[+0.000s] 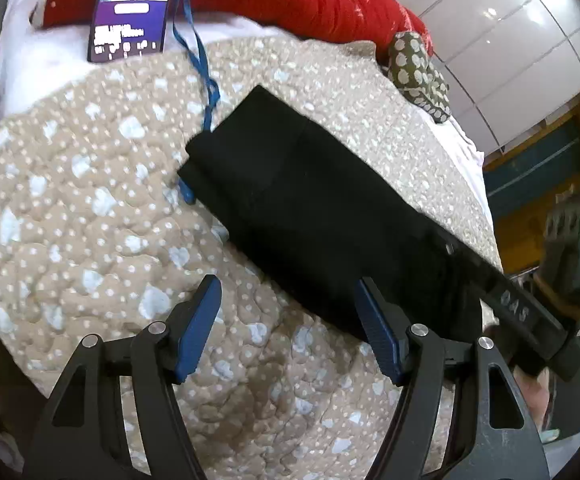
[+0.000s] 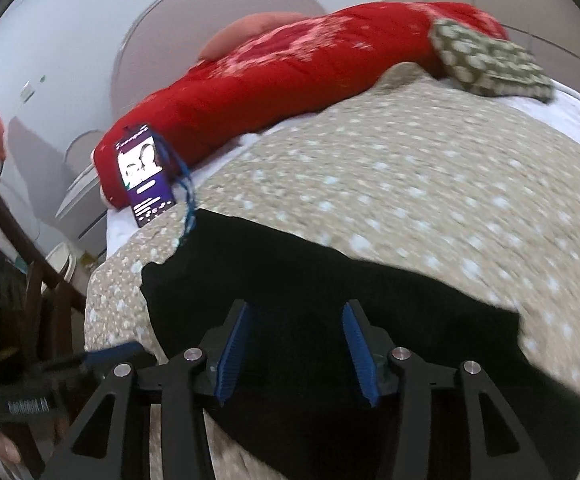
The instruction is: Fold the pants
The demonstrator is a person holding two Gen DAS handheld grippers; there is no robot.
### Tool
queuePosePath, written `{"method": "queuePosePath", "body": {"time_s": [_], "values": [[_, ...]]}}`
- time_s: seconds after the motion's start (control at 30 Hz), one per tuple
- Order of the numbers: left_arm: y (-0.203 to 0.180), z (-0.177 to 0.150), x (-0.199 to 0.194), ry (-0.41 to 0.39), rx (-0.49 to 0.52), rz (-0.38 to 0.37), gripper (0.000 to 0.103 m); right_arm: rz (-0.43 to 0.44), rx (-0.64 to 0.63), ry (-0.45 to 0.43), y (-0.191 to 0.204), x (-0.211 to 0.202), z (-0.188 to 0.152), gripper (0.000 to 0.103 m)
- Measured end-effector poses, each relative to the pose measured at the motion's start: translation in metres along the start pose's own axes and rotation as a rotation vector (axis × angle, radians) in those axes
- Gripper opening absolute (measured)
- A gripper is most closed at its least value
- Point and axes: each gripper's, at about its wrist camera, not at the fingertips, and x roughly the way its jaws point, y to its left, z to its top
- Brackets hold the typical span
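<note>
Black pants (image 1: pixel 310 216) lie folded into a long strip on the beige spotted quilt (image 1: pixel 90 220) of the bed, and I see both tongs hanging above them with jaws apart, gripping nothing. Left tongs (image 1: pixel 290 324) point forward and down over the quilt; left blue pad (image 1: pixel 196 328) is over bare quilt, right pad (image 1: pixel 378 332) sits over the near edge of the pants, contact I cannot tell. From this view the strip's long axis runs diagonally, far end up-left toward the phone (image 1: pixel 130 12), near end down-right, where the other tool's black body (image 1: pixel 530 312) shows at the frame edge. Right tongs (image 2: pixel 298 352) are low and centred over the pants (image 2: pixel 330 320), both blue pads over black cloth; touching or just above, I cannot tell. In the right wrist view the strip runs left to right across the frame, its left end near the blue lanyard (image 2: pixel 186 200) and lit phone (image 2: pixel 146 172). Red blanket (image 2: pixel 290 72) and green spotted cloth (image 2: pixel 486 56) lie well apart at the far side of the bed.
</note>
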Motion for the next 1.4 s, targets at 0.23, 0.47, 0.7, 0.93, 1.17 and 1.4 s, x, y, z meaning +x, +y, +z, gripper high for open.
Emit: {"method": "queuePosePath", "body": {"time_s": [0.23,0.47,0.7,0.93,1.17,1.4], "values": [[-0.001,0.006,0.011,0.0,-0.042,-0.02,0.079,0.026,-0.161,0.028,0.03,0.033,0.039,0.048],[-0.009,0.009,0.023,0.002,-0.066,-0.035,0.081,0.041,-0.264,0.119,0.042,0.076,0.059,0.048],[-0.002,0.016,0.029,-0.007,-0.15,-0.074,0.081,0.083,-0.311,0.173,0.048,0.106,0.066,0.049],[-0.003,0.017,0.032,-0.036,-0.147,-0.082,0.05,0.174,-0.234,0.166,0.038,0.119,0.064,0.039],[-0.014,0.017,0.025,-0.05,-0.079,-0.083,0.02,0.232,-0.152,0.008,0.029,0.074,0.059,0.014],[-0.085,-0.007,-0.023,-0.182,0.228,-0.122,0.019,0.289,-0.032,-0.217,0.002,-0.024,0.051,0.013]]}}
